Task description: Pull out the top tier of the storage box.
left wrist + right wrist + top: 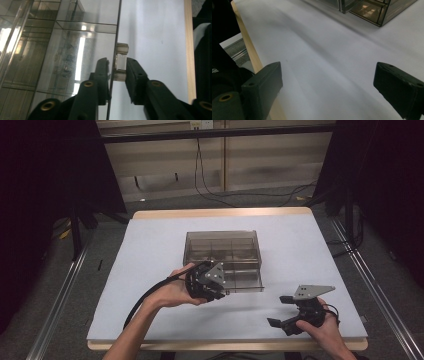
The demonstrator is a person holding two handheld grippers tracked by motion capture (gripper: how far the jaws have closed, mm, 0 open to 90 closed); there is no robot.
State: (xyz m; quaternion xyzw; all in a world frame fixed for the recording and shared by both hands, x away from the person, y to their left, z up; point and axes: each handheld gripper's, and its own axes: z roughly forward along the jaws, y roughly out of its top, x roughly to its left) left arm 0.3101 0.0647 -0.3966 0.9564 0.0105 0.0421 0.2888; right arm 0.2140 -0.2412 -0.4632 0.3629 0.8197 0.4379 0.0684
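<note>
Left gripper view shows the clear box's (62, 50) small handle (121, 62) pinched between the left gripper's (117, 72) narrowed jaws. High view: box mid-bench (150, 245); right gripper (287, 312), jaws wide and holding nothing, sits near the front edge.

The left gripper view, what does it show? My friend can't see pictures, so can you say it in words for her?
Two black jaws of the left gripper sit on either side of a small clear latch tab on the edge of a see-through plastic box. The box has dividers inside and lies on a white table cover, with a wooden table edge beyond.
</note>
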